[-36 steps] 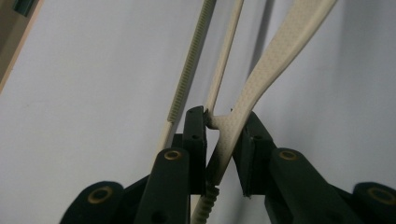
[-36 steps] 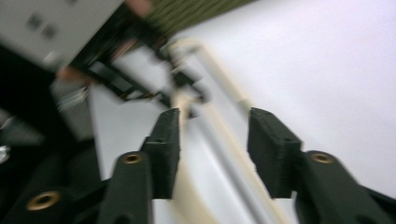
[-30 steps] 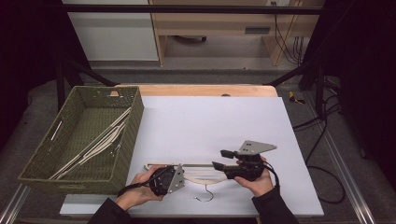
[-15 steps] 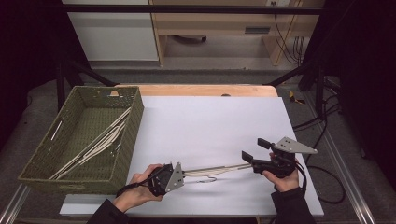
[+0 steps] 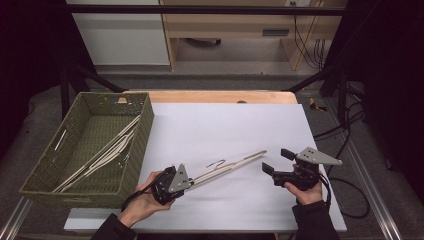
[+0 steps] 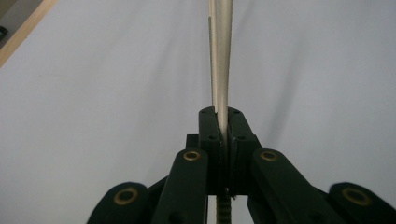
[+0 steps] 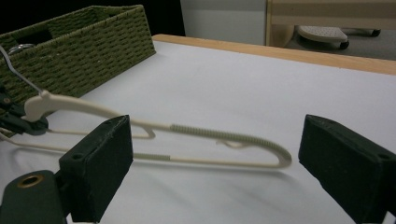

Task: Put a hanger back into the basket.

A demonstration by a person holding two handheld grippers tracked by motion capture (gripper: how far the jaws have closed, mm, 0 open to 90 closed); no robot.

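A cream plastic hanger (image 5: 227,167) with a metal hook (image 5: 216,163) slants across the white table from lower left to upper right. My left gripper (image 5: 172,181) is shut on its left end, and in the left gripper view the pads clamp the cream bar (image 6: 220,70). To the right of the hanger's free tip, my right gripper (image 5: 276,161) is open and apart from it; its jaws have just been opening. The right gripper view has the hanger (image 7: 219,135) ahead of the open right gripper (image 7: 219,184), with nothing between the pads.
A green woven basket (image 5: 142,127) stands at the table's left and holds several cream hangers (image 5: 107,150); it also appears at the far left (image 7: 84,51). A wooden strip (image 5: 215,96) edges the table's far side. Cables trail off the right.
My right gripper let go of the hanger, opened and moved right. The left gripper rose slightly with the hanger, whose free end swung away from the person.
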